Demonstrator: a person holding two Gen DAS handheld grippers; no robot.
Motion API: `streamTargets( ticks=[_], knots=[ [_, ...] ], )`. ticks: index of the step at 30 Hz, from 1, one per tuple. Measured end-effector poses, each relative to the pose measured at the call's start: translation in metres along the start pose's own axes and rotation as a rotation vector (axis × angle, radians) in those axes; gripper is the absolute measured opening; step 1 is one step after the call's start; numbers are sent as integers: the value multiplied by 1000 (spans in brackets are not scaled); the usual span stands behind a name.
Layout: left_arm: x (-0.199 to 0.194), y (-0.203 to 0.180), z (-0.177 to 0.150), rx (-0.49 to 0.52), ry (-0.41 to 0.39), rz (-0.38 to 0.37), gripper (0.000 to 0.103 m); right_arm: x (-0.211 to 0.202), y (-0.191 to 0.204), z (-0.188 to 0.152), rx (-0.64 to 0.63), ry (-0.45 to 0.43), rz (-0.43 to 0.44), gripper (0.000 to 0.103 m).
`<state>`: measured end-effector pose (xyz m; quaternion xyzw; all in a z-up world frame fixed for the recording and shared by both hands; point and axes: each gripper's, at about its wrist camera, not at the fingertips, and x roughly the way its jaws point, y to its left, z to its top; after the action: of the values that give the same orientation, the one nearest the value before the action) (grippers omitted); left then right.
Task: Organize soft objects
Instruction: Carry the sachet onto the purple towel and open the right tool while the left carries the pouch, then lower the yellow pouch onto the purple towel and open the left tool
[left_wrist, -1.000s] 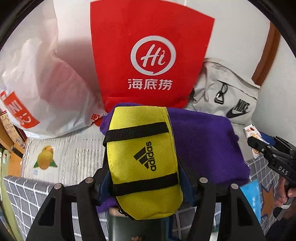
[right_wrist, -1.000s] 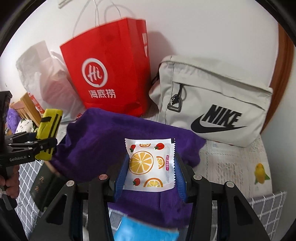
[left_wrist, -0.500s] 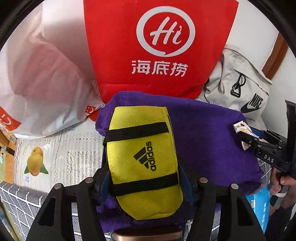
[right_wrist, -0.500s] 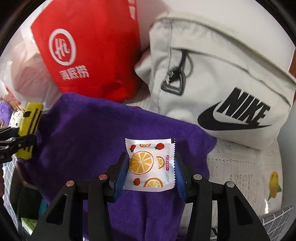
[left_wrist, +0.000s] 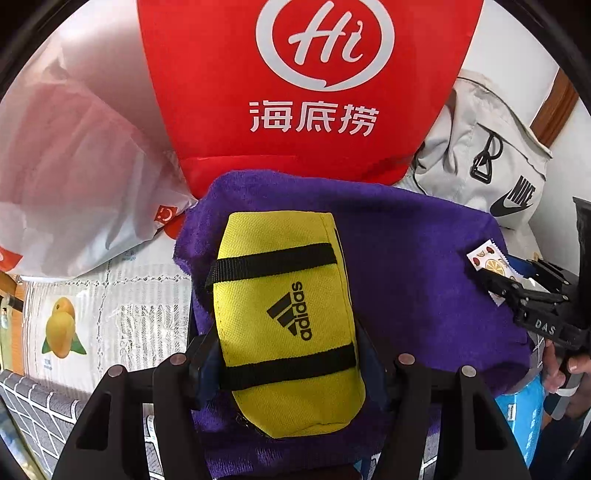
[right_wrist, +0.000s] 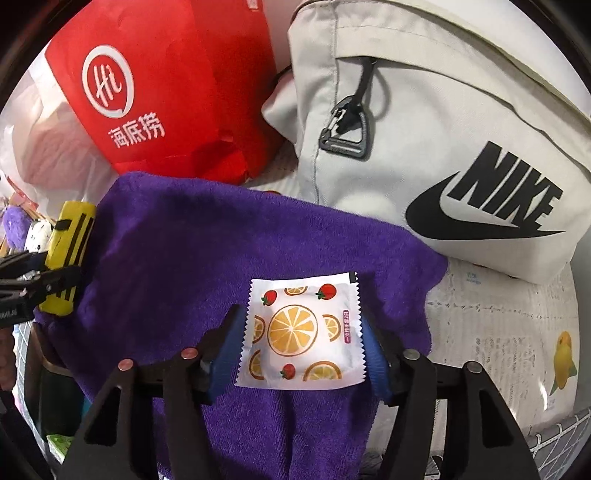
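Observation:
A yellow Adidas pouch (left_wrist: 280, 277) with black straps sits between the pads of my left gripper (left_wrist: 286, 336), which is shut on it just above the left end of a purple towel (left_wrist: 406, 258). In the right wrist view the same pouch (right_wrist: 72, 240) shows at the far left. My right gripper (right_wrist: 301, 321) has its jaws opening. A white fruit-print packet (right_wrist: 301, 332) lies flat on the purple towel (right_wrist: 184, 258) between the blue pads, and a thin gap shows on each side of it.
A red paper bag (left_wrist: 314, 74) stands behind the towel, with a white plastic bag (left_wrist: 74, 166) to its left. A grey Nike bag (right_wrist: 443, 147) lies at the back right. A lemon-print cloth (right_wrist: 498, 332) covers the surface. A blue pack (left_wrist: 524, 417) pokes out under the towel's right end.
Both grippers have come down and closer to the purple towel. The right jaws have spread, and the packet they gripped now rests on the towel.

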<state>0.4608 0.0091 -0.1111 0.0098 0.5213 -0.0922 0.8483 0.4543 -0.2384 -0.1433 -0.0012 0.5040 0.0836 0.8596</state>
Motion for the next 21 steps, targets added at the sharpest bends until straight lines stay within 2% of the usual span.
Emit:
streamTargets(
  ticks=[4, 16, 19, 21],
  knots=[
    [5, -1, 6, -2, 10, 10, 63, 3, 8, -1, -38, 15, -23, 72],
    [27, -2, 20, -29, 34, 10, 65, -12, 13, -1, -30, -7, -28, 73],
    [33, -4, 23, -29, 44, 12, 70, -18, 14, 0, -41, -18, -34, 73],
    [34, -6, 24, -14, 39, 30, 82, -21, 10, 2, -40, -25, -29, 73]
  ],
)
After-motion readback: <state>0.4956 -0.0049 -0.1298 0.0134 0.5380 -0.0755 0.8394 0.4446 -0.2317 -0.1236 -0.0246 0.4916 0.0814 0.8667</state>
